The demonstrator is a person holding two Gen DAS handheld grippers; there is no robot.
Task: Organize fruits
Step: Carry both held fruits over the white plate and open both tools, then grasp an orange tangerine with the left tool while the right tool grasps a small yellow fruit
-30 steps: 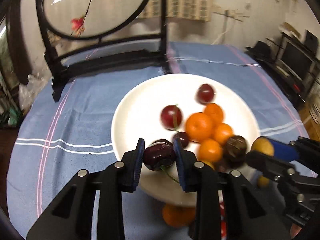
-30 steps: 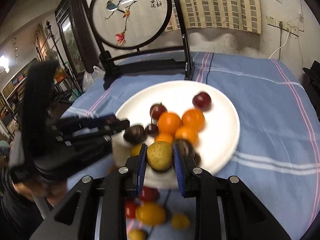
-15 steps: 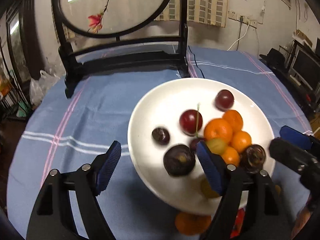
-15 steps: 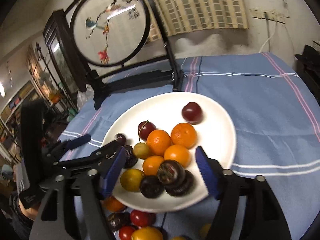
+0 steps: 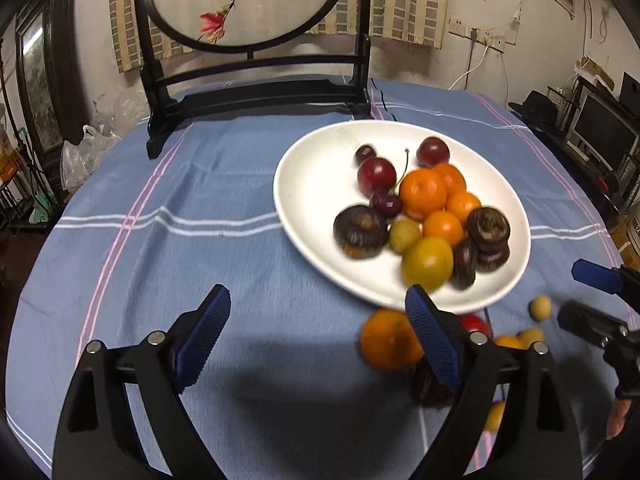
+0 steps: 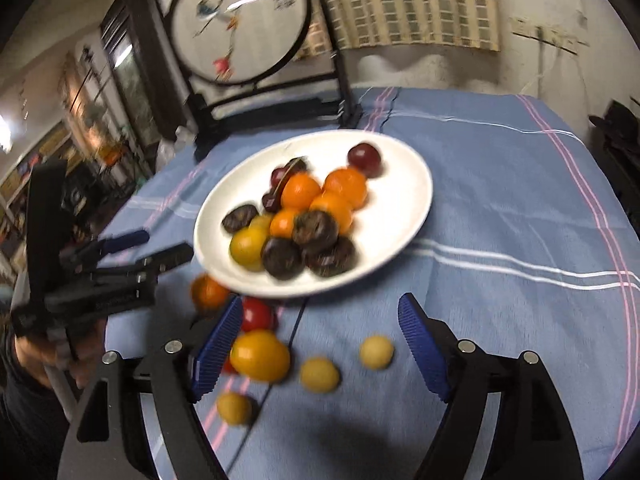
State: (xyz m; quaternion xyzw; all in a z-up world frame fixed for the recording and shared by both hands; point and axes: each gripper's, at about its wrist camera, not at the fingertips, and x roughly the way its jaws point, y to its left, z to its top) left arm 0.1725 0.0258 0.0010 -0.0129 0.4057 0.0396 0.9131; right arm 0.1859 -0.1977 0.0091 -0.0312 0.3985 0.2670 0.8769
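A round table covered by a blue cloth [image 5: 208, 208] with white and pink stripes fills both views; its curved edge falls away at the left and right, and the widest bare stretch of cloth lies left of the white plate [image 5: 316, 188]. The plate sits right of centre, with its near rim overhanging loose fruit on the cloth. On the plate, piled toward its right side, are oranges [image 5: 422, 192], dark red cherries [image 5: 376, 174], dark wrinkled fruits [image 5: 360, 232] and yellow-green fruits [image 5: 427, 262]; the plate's left part is bare. The left gripper [image 5: 318, 340] is spread wide and still opening, with nothing between its blue pads, held above bare cloth just short of the plate's near rim. The right gripper [image 6: 320, 344] is also spread wide and pinches nothing; below and between its fingers lie small yellow fruits [image 6: 376, 352] on the cloth, a larger yellow-orange fruit [image 6: 260, 355] beside its left pad, and a red fruit [image 6: 258, 314] and an orange [image 6: 208, 291] just under the plate's rim. A hand [image 6: 44, 360] grips the other tool at the left of that view. Behind the plate stands a round painted screen [image 5: 244, 0] in a dark wooden frame, closing off the table's far side. It carries Chinese characters near its top, too small to read. Shelves and clutter line the room's edges.
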